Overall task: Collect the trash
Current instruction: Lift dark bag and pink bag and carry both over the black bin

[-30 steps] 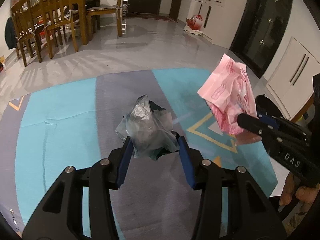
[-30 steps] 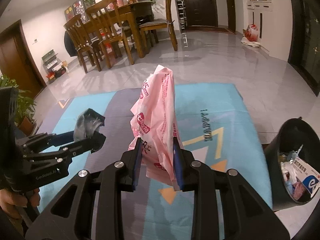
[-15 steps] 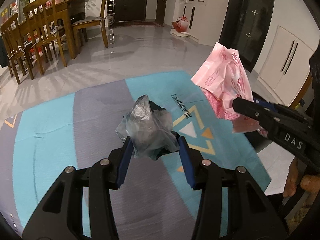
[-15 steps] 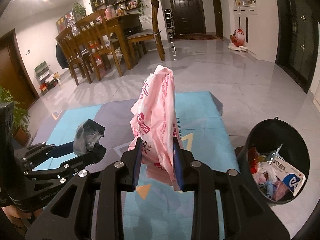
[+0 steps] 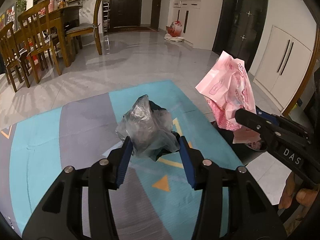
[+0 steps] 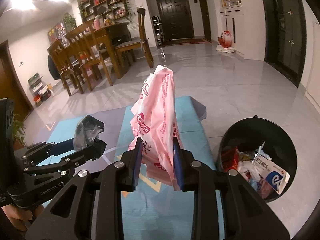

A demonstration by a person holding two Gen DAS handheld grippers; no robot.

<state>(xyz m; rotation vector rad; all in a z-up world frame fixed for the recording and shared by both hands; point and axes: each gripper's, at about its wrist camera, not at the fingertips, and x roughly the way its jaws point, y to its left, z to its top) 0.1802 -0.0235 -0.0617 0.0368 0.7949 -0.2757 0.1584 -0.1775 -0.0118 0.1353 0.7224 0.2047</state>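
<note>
Trash here means two crumpled pieces, one in each gripper, both lifted clear of the floor mat (image 5: 60, 140) and carried toward a bin.

Farthest left in the room, the dining table and chairs (image 6: 90, 46) stand well apart from the work, so nothing there gets in the way.

The left gripper (image 5: 155, 146) has its blue pads closed on a wad of grey-black plastic film (image 5: 147, 128). The wad bulges up and forward out of the jaws, pinched only at its lower part; that low grip probably suits soft film, which crushes to fit and will not slip while squeezed. In the right wrist view the same wad (image 6: 88, 132) hangs over the mat, left of the other piece and farther from the bin.

In the middle, the right gripper (image 6: 158, 152) is clamped on a pink printed plastic bag (image 6: 158, 120). The bag stands tall above the pads, with a short tail hanging below, so it is held near its bottom end. From the left wrist view the pink bag (image 5: 230, 92) sits up and to the right of the grey wad, apart from it.

At far right stands the black trash bin (image 6: 280, 132), upright on the tile just off the mat's edge, open-topped and already partly filled with wrappers and a small carton (image 6: 274, 178). The pink bag is beside its rim rather than over it, so it looks set to go in first.
</note>
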